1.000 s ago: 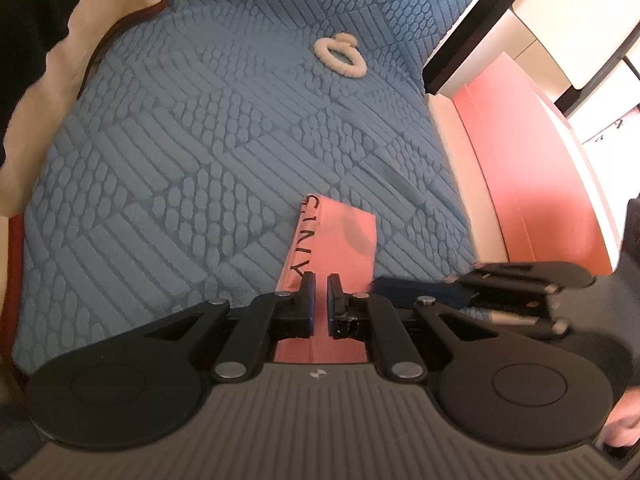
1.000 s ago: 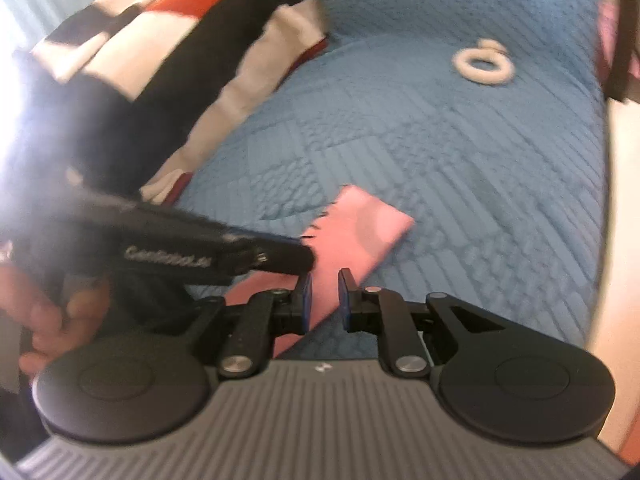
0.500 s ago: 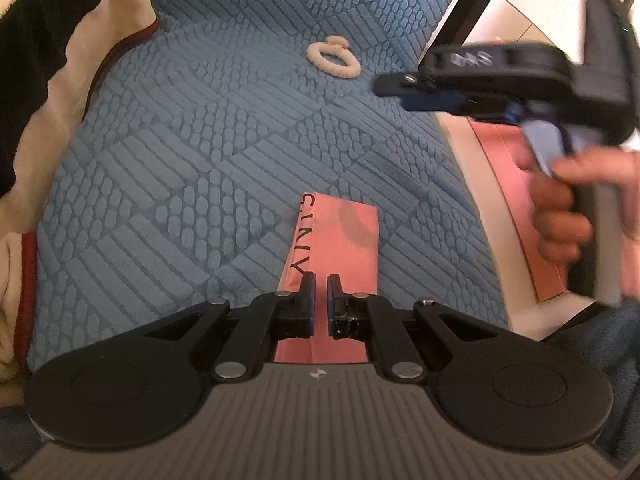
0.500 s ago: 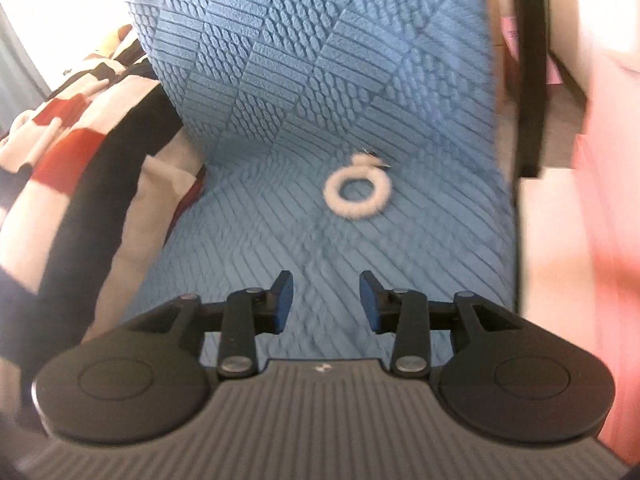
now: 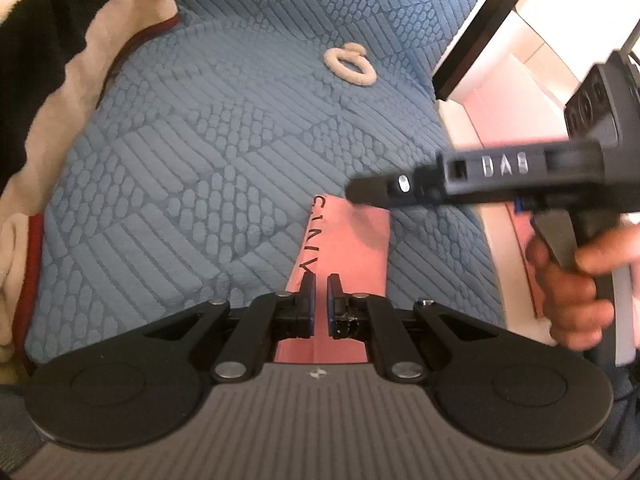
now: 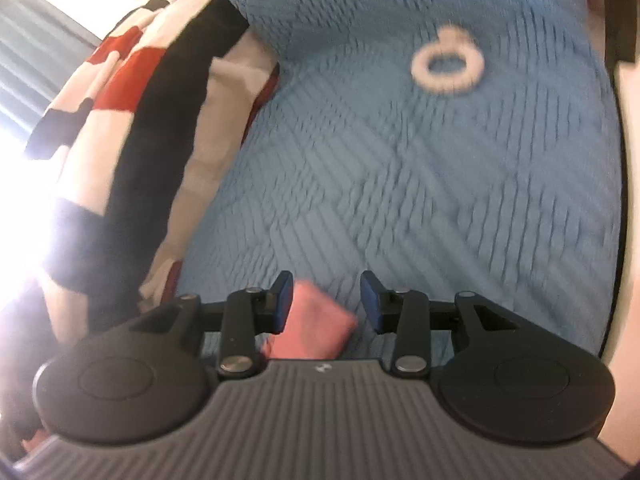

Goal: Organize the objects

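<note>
Left wrist view, right gripper (image 5: 362, 194) level over pink packet (image 5: 348, 248)

The quilt (image 5: 224, 168) is showing embossed matt cloth; the ring (image 5: 349, 65) is looking fuzzy; the pink pouch (image 5: 352, 248) is appearing smooth, matt.

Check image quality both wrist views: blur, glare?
Left wrist view: bedspread and pink packet sharp; the passing right gripper smeared. Right wrist view: motion blur throughout, cream ring streaked, window glare blown out at left.
</note>
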A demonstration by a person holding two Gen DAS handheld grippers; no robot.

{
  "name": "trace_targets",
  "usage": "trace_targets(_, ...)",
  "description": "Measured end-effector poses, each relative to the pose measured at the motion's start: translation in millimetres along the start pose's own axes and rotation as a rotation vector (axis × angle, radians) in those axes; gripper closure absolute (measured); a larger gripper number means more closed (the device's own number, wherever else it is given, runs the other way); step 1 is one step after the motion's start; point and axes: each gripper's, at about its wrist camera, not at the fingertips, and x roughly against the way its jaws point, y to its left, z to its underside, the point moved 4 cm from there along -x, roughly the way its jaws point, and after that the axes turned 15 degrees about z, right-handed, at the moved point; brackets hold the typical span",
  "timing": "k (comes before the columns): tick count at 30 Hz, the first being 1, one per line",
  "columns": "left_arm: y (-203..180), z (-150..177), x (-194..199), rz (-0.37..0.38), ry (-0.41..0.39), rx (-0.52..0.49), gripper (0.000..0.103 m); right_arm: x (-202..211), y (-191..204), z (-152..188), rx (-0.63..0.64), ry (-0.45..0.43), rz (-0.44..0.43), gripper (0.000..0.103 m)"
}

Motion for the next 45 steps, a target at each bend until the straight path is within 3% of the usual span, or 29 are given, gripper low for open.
trace_targets(4,-1,1,1,-0.036,-0.015,-0.001,0.094,1,-4,4,-0.029,-0.011,-0.028,0.065)
trace_targets(7,-3,2,1,-0.048,-0.016,-0.01,0.094,-3,-7,8,-0.104,0.024,-0.117,0.063)
trace_targets(9,-3,2,1,-0.053,-0.018,-0.012,0.094,-3,-10,8,-0.14,0.026,-0.132,0.063)
trace_targets(11,-4,2,1,-0.056,-0.019,-0.015,0.094,-5,-15,9,-0.19,0.035,-0.151,0.067)
trace_targets(13,-4,3,2,-0.059,-0.02,-0.016,0.094,-6,-17,10,-0.201,0.04,-0.133,0.079)
trace_targets(22,-11,-2,8,-0.039,-0.068,-0.051,0.094,2,-12,9,-0.202,0.009,-0.109,0.084)
trace_targets(28,-34,1,7,-0.039,-0.082,-0.152,0.091,6,-7,7,-0.187,-0.001,-0.078,0.085)
trace_targets(34,-58,9,-8,-0.12,-0.055,-0.258,0.065,9,-7,7,-0.2,-0.004,-0.056,0.085)
trace_targets(39,-82,21,-28,-0.268,-0.021,-0.429,0.061,12,-12,4,-0.224,-0.003,-0.063,0.085)
trace_targets(45,-87,24,-50,-0.436,0.018,-0.548,0.061,14,-15,5,-0.249,0.006,-0.065,0.085)
